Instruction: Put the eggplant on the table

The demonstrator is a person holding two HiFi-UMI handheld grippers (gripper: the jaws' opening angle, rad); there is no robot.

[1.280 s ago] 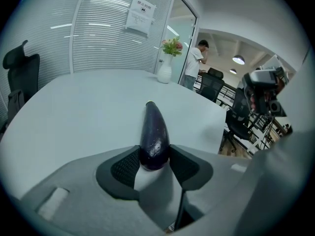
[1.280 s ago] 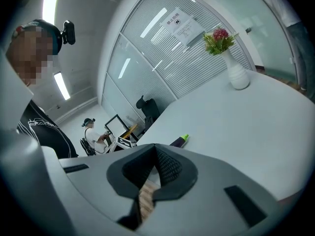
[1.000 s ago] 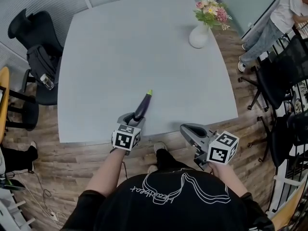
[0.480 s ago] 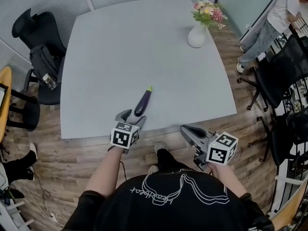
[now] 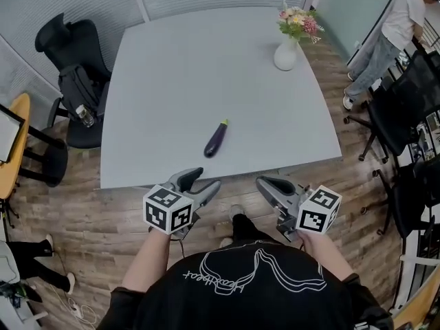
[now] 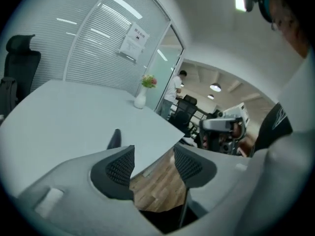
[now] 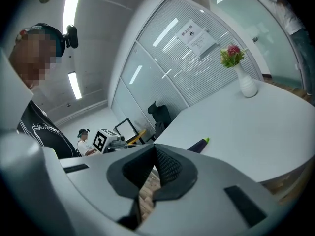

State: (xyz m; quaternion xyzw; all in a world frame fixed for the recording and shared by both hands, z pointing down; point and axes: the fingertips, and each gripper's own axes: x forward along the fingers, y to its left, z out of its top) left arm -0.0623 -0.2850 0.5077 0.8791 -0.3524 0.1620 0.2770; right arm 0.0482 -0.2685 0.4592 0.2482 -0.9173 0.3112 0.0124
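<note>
The dark purple eggplant (image 5: 215, 140) with a green stem lies on the grey table (image 5: 172, 74) near its front edge. It also shows in the left gripper view as the eggplant (image 6: 114, 139) and in the right gripper view as the eggplant (image 7: 197, 145). My left gripper (image 5: 201, 182) hangs off the table's front edge, short of the eggplant and apart from it. Its jaws have just been opening, and the left gripper (image 6: 152, 154) stands open with only floor between its pads. My right gripper (image 5: 265, 183) is beside it over the floor, pads together, holding nothing.
A white vase of flowers (image 5: 285, 52) stands at the table's far right corner. A black office chair (image 5: 72, 53) with a bag and bottle is at the left. More black chairs (image 5: 405, 102) and a standing person (image 5: 392, 33) are at the right. Wooden floor lies below the grippers.
My left gripper has let go of the eggplant, opened, and drawn back and up off the table edge. The eggplant stays lying on the table. My right gripper shifted slightly.
</note>
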